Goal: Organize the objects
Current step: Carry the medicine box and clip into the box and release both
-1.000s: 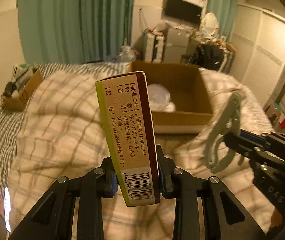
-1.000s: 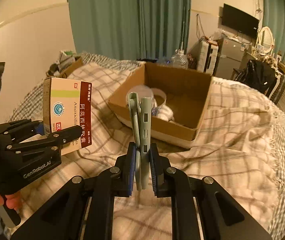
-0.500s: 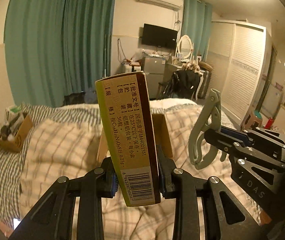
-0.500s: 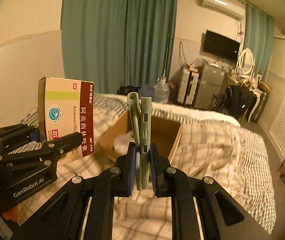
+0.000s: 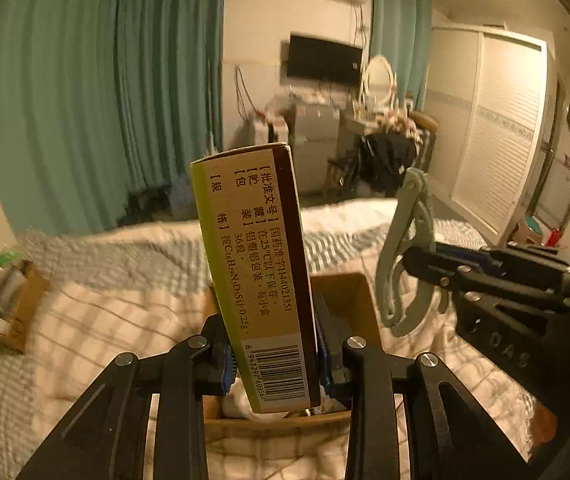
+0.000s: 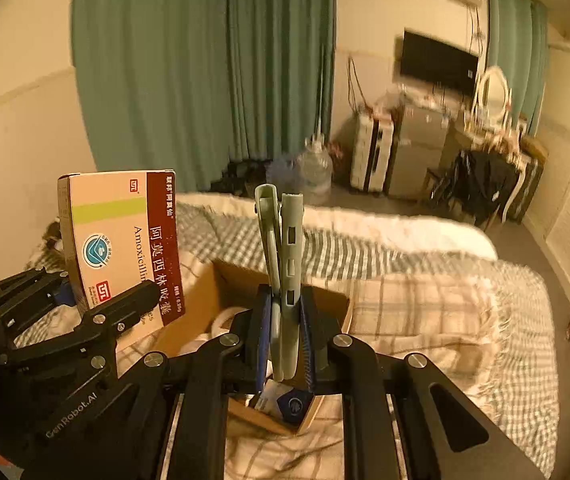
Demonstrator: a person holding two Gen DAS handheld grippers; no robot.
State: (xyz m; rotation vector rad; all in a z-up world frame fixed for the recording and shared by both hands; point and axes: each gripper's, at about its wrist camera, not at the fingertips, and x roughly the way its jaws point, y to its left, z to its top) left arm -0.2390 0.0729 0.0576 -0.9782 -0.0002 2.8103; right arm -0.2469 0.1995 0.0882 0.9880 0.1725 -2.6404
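Observation:
My left gripper is shut on an upright amoxicillin medicine box, tan with green and maroon bands; the box also shows at the left of the right wrist view. My right gripper is shut on a pale green plastic clip, seen side-on in the left wrist view. Both grippers hover over an open cardboard box on the checked blanket, right below the fingers. White items lie inside it.
A small cardboard tray of items sits at the bed's left edge. The checked blanket covers the bed. Beyond are green curtains, a water jug, a dresser and a white wardrobe.
Both grippers have moved forward with their objects to above the cardboard box, which now lies under the fingers. A second ago they stood short of it.

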